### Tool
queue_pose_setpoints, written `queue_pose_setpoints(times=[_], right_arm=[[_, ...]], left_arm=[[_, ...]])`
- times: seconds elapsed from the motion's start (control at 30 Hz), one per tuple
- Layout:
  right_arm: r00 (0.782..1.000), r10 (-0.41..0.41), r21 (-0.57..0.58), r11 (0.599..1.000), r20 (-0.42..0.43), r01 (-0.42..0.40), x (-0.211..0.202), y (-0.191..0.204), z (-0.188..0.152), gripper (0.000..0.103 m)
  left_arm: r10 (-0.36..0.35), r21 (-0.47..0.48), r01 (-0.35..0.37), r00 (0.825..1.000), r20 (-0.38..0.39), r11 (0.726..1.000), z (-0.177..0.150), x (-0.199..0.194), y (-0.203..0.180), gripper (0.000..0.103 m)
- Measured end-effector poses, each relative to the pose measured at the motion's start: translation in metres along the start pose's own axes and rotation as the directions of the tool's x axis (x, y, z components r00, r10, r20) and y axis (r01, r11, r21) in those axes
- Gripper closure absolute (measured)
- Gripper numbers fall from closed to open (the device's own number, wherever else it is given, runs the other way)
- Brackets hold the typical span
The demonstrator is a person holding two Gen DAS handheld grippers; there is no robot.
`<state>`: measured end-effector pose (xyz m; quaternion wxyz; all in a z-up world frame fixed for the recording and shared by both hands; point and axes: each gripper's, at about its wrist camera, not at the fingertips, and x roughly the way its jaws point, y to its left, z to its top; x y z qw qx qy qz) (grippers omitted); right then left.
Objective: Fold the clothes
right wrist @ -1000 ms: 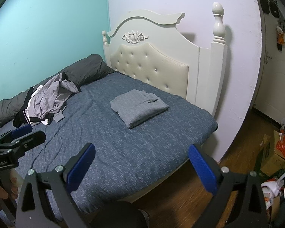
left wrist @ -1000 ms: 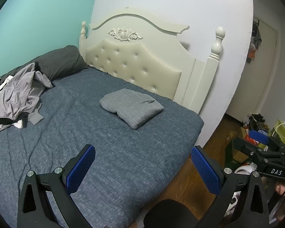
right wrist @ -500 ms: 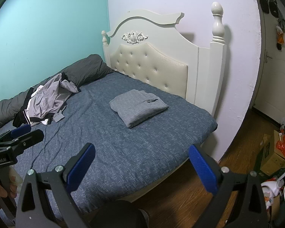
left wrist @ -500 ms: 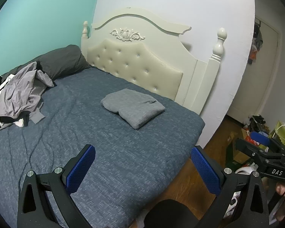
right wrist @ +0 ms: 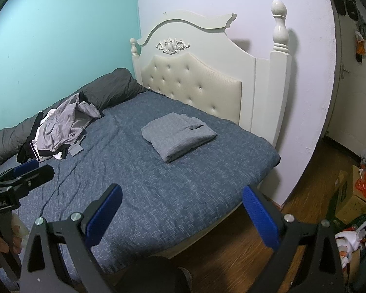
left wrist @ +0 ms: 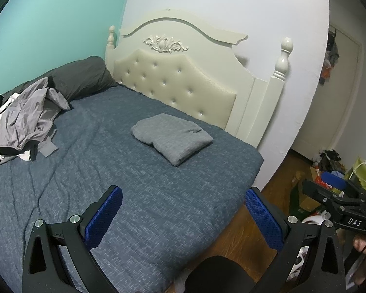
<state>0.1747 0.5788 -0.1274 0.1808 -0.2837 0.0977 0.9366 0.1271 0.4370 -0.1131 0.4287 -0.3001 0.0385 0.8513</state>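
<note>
While both claws, left claw (left wrist: 183, 216) and right claw (right wrist: 181, 216), hang spread and empty above the bed (left wrist: 139, 195), the crumpled grey jacket (left wrist: 24, 124) lies near the dark pillow (left wrist: 78, 78): probably light, limp, slippery; best pinched at hem corners.

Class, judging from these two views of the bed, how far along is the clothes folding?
Done: one grey garment lies folded on the bed near the headboard. In hand: nothing; the left hand-held gripper and right hand-held gripper are both open and empty. Left: the crumpled clothes pile beside the dark pillow.
</note>
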Motion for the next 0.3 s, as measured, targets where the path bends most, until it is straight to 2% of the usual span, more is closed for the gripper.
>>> queue_pose_setpoints(times=[0.3], right_arm=[[1.0,-0.003,0.002,1.0,0.001,0.003,-0.0007,-0.0017,-0.0006,0.003]], left_arm=[[0.005,0.0,-0.005,1.0,-0.005,1.0,-0.0011,0.0018,-0.0001,0.0]])
